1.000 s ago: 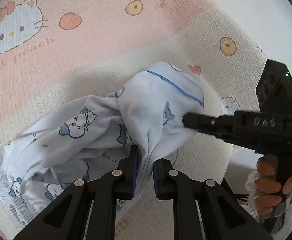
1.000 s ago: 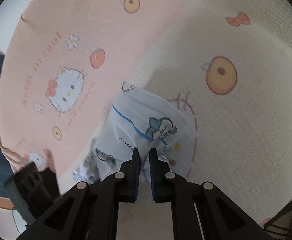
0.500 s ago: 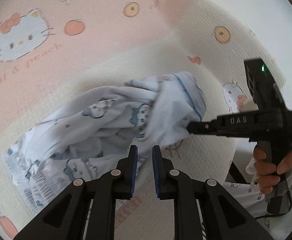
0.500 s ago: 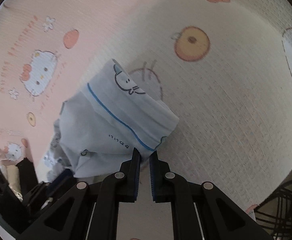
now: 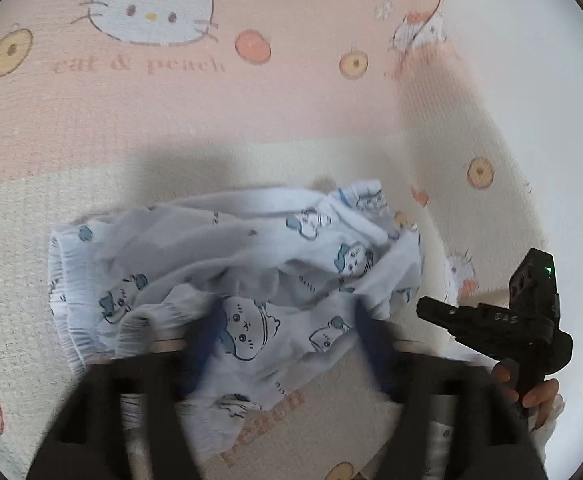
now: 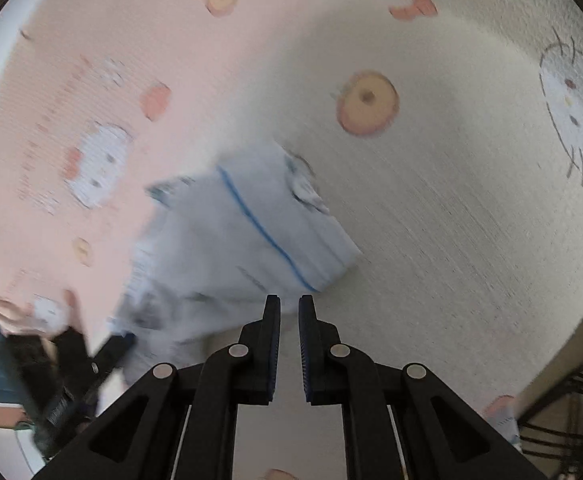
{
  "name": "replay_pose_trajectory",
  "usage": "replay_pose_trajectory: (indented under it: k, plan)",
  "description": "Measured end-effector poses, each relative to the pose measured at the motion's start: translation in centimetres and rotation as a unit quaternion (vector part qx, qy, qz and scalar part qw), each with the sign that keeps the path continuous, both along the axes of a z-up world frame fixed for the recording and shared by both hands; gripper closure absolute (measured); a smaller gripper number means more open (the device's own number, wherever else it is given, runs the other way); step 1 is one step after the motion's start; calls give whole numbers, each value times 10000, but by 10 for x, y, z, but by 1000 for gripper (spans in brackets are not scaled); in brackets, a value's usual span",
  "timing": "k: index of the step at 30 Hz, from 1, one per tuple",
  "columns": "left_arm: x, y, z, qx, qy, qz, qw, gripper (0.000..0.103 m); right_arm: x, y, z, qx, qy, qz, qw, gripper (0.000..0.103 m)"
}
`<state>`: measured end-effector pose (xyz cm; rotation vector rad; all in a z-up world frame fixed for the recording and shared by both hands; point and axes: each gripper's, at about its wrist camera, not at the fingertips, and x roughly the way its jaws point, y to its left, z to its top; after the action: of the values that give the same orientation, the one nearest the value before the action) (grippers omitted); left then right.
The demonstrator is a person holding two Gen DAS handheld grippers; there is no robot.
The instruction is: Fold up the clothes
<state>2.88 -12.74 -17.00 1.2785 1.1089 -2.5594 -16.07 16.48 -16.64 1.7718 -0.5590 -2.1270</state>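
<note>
Left gripper [image 5: 287, 332] jaws opening over the crumpled garment [image 5: 235, 276] on the mat [image 5: 251, 128], right gripper [image 6: 289, 312] closed, empty.

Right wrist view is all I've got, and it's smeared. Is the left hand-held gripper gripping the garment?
Observer: No. In the left wrist view the left hand-held gripper has its jaws opening wide. The garment shows between them, but no pad presses on it.
Operator: Is the garment lying flat?
Observer: No, it is a crumpled heap on the mat, with folds running across it.
Operator: Is my side clear of it?
Observer: Seen from the left, the shut right hand-held gripper has its tip just off the garment's right edge, and it appears not to touch.
</note>
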Motion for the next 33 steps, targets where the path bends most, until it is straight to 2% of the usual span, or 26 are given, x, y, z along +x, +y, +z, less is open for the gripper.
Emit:
replay_pose_trajectory:
  k: [3, 4, 6, 7, 8, 14, 18, 21, 25, 33]
  plan:
    - [4, -4, -2, 39, -60, 114, 9999, 32, -3, 3, 9, -341, 124, -144, 9992, 95]
    - [4, -4, -2, 7, -87, 126, 9999, 32, -4, 4, 10, -483, 119, -196, 9986, 91]
    - [4, -1, -1, -206, -177, 69, 9996, 32, -7, 6, 11, -703, 10, -326, 9970, 73]
    - [6, 0, 0, -356, -245, 36, 9991, 32, -8, 7, 9, -794, -44, -374, 9961, 61]
    - [7, 4, 3, -521, -301, 8, 9982, 32, -13, 7, 9, -847, -97, -427, 9954, 57]
    - [30, 14, 17, -1381, -521, -57, 9890, 32, -21, 19, 8, -903, -247, -872, 9918, 57]
    - [42, 15, 16, -1583, -656, -14, 9852, 32, -22, 18, 7, -982, -340, -1134, 9881, 56]
    - [48, 12, 13, -1532, -714, 43, 9856, 32, -25, 16, 7, -971, -381, -1207, 9872, 55]
    - [49, 7, 5, -1270, -822, 148, 9884, 32, -24, 14, 6, -978, -469, -1242, 9863, 52]
    - [42, -1, -7, -363, -677, 272, 9967, 32, -23, 9, -1, -981, -597, -1457, 9826, 52]
